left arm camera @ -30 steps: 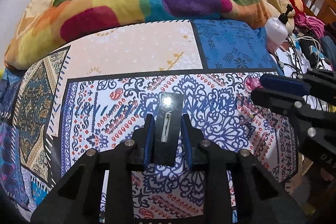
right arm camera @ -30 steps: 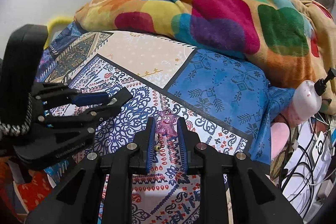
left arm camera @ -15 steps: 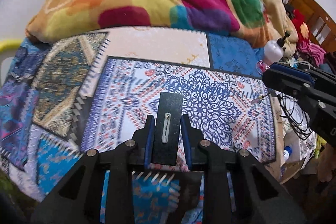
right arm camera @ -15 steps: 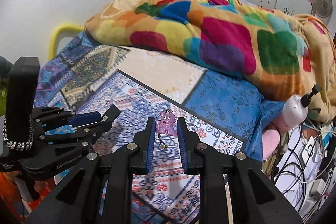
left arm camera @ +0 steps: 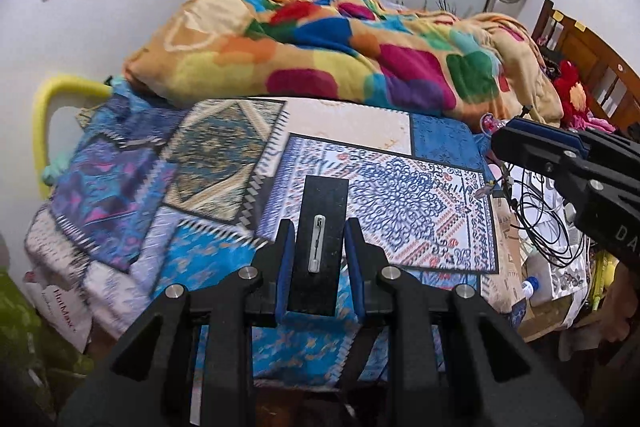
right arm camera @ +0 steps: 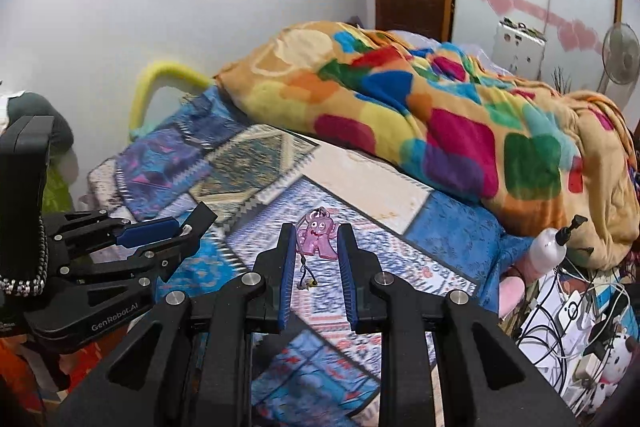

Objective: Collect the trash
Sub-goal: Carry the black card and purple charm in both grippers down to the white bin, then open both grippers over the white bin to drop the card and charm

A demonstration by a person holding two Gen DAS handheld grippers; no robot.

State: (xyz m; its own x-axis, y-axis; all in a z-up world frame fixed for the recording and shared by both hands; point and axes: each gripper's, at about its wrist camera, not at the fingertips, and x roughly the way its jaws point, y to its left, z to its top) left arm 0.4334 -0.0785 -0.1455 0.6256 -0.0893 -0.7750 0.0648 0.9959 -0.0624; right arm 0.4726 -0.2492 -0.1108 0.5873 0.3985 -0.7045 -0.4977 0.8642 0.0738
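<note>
Left wrist view: the left gripper (left arm camera: 319,241) is clamped on a black card (left arm camera: 322,223) with a pale pin on its face, held above the patterned bedspread (left arm camera: 384,183). A bright blanket (left arm camera: 340,55) is heaped at the far side of the bed. The right gripper (left arm camera: 556,155) shows at the right edge, near tangled cables (left arm camera: 536,219).

Right wrist view: the right gripper (right arm camera: 315,251) pinches a purple figure charm (right arm camera: 318,233), its cord dangling between the pads, above the bedspread (right arm camera: 400,255). The left gripper (right arm camera: 172,231) with the card edge-on is at left. A pump bottle (right arm camera: 554,247) lies by the blanket (right arm camera: 440,115).
</note>
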